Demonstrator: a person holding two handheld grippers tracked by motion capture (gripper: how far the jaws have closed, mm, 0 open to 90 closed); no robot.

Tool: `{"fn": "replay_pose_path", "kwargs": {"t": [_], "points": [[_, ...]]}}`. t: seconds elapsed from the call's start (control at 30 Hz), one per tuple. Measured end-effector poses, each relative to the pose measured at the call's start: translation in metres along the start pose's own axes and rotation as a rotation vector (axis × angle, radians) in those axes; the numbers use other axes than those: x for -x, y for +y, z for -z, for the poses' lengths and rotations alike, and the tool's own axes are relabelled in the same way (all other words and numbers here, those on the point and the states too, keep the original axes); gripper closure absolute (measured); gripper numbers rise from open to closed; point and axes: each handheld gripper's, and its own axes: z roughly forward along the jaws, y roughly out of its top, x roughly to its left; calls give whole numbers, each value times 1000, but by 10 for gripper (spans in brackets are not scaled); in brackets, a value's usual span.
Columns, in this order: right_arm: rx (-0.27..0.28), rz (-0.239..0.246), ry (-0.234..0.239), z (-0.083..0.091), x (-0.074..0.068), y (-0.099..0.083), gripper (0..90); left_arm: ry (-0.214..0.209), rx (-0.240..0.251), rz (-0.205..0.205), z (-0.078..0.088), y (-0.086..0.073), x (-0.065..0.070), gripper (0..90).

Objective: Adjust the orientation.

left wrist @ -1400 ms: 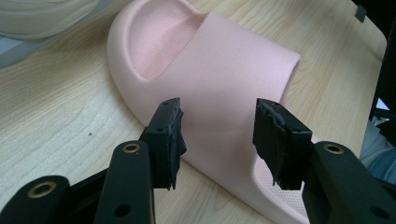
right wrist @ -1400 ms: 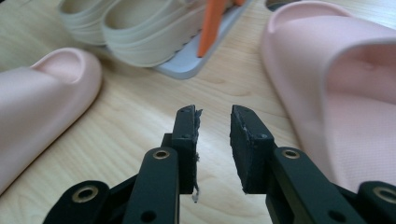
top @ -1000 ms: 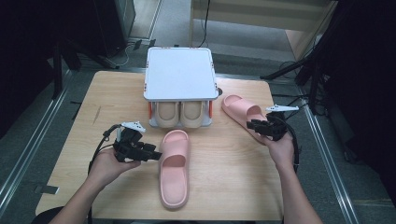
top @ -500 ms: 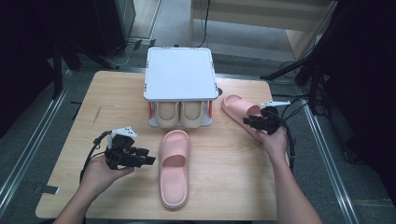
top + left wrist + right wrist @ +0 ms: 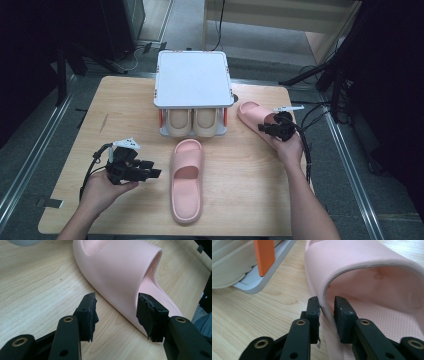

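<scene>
- We see a light wooden table (image 5: 125,105) from above, with a person's 2 forearms coming in from the near edge, each hand holding a black 2-jaw gripper.
- At the far middle of the table stands a white rack (image 5: 192,82) with a flat top and orange posts; 2 beige slippers (image 5: 192,122) sit side by side on its lower level.
- 1 pink slipper (image 5: 186,180) lies flat on the table just in front of the rack, its toe toward the rack.
- A second pink slipper (image 5: 257,117) lies to the right of the rack, angled, close to the table's right edge.
- The left gripper (image 5: 152,172) is held low over the table, just left of the first pink slipper and pointing at it.
- In the left gripper view its jaws stand wide apart and hold nothing: 1 pad is over bare wood, the other at the slipper's (image 5: 120,272) side edge, and we cannot tell whether that pad touches it.
- The right gripper (image 5: 265,129) is at the second slipper.
- In the right gripper view its jaws have just been closing and now straddle the side wall of the slipper's (image 5: 372,270) strap, 1 pad outside and 1 inside, pressing on the thin wall.
</scene>
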Motion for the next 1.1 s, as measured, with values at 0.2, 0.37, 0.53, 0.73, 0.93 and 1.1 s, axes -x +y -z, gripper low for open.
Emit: {"fn": "replay_pose_path", "kwargs": {"t": [0.2, 0.37, 0.53, 0.73, 0.93, 1.1], "points": [[24, 50, -21, 2, -7, 5, 845, 1, -2, 9, -1, 1, -5, 503], [28, 55, -37, 10, -11, 10, 863, -2, -5, 9, -3, 3, -8, 503], [34, 65, -63, 24, -14, 13, 862, -2, -12, 1, -4, 6, -8, 503], [57, 55, -48, 48, -23, 14, 860, -13, -15, -17, -8, 13, -10, 504], [45, 91, -45, 70, -42, 6, 859, -30, -17, -33, -14, 21, -9, 505], [45, 96, -38, 85, -55, 0, 859, -46, -20, -58, -17, 27, -9, 505]]}}
